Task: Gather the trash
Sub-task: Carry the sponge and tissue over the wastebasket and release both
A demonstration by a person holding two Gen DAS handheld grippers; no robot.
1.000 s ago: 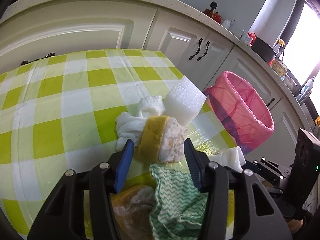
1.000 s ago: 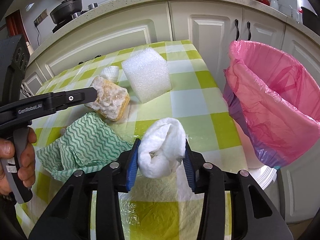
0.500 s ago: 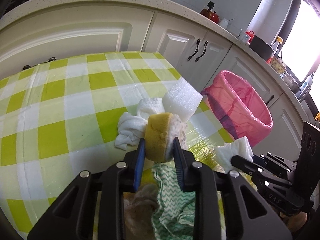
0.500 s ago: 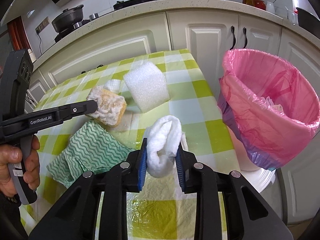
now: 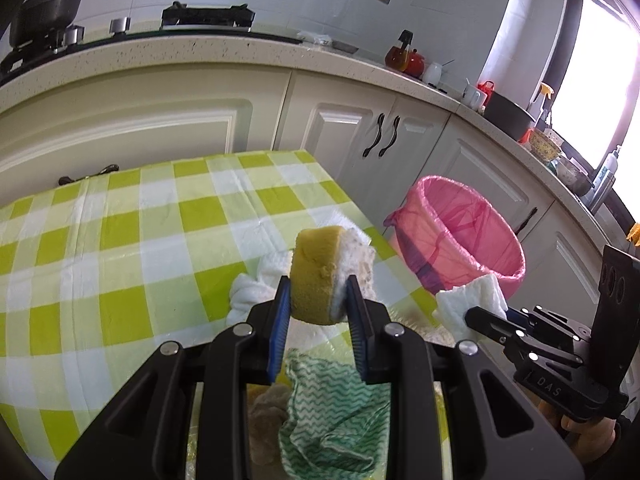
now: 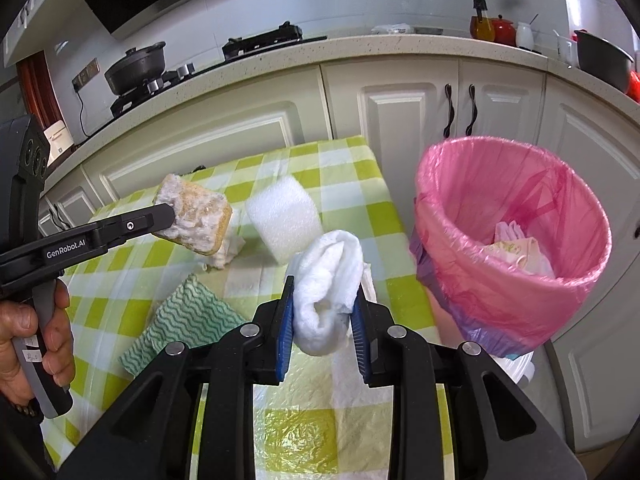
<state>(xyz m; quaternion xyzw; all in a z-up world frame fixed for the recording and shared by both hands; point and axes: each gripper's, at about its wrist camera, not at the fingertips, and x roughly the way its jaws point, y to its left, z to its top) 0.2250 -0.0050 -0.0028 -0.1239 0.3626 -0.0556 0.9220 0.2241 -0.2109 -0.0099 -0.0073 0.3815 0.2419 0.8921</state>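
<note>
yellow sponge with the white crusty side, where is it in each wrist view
Left wrist view: the yellow sponge with a white crusty side sits centre frame, clamped in the left gripper.
Right wrist view: same sponge at left, above the table.
Shared landmark: the pink-lined trash bin, on the right in both.

Home kitchen: speckled counter [image 6: 400,46] over cream cabinets [image 6: 404,120]; on the counter, gas hob [image 6: 262,42], black pot [image 6: 136,70], red kettle [image 6: 503,30]. Checked tabletop [image 5: 120,240] before the cabinets.
</note>
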